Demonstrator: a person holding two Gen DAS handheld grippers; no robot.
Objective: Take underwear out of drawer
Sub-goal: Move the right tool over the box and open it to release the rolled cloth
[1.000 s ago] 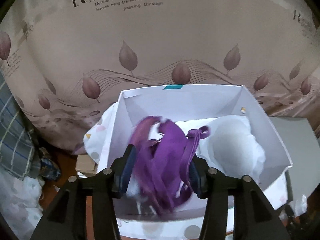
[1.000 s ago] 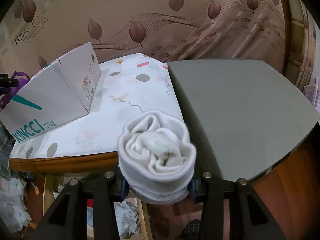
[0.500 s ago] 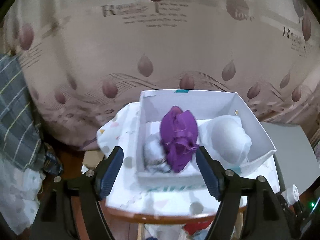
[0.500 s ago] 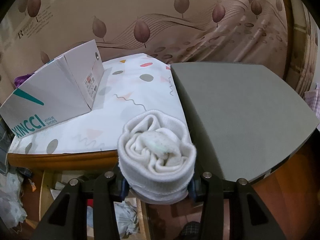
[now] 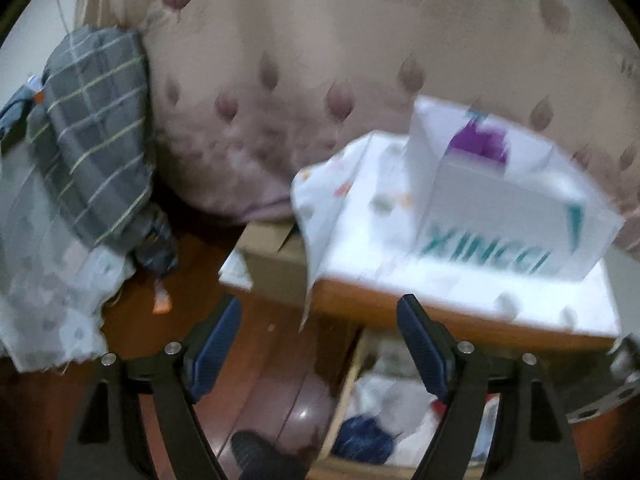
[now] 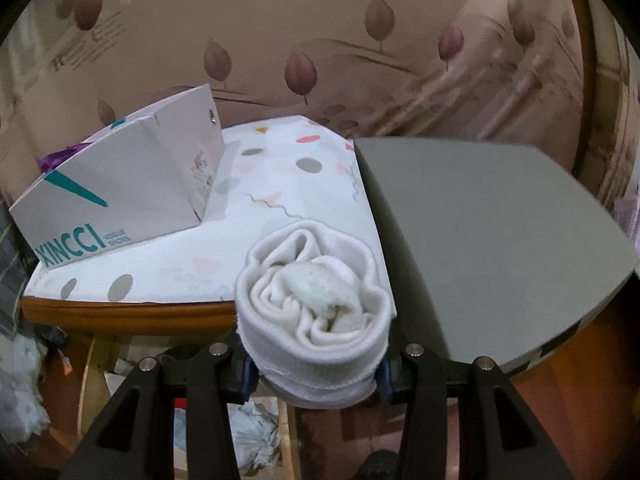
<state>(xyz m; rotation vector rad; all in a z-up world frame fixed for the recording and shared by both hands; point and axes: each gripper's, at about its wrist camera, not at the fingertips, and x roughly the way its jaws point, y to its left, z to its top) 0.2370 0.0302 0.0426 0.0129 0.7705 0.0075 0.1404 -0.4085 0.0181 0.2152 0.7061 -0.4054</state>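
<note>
- A rolled white underwear bundle (image 6: pixel 316 320) sits between the pads of my right gripper (image 6: pixel 316 372), which press on its sides.
- The purple underwear (image 5: pixel 478 146) lies in the white box (image 5: pixel 504 216), ahead and right of my left gripper (image 5: pixel 320 344).
- The open drawer (image 5: pixel 352 380) is below my left gripper, with blurred clothes inside.

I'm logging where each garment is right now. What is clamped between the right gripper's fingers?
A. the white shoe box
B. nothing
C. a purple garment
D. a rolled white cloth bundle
D: the right gripper is shut on a rolled white cloth bundle; the purple garment sits in the shoe box.
</note>
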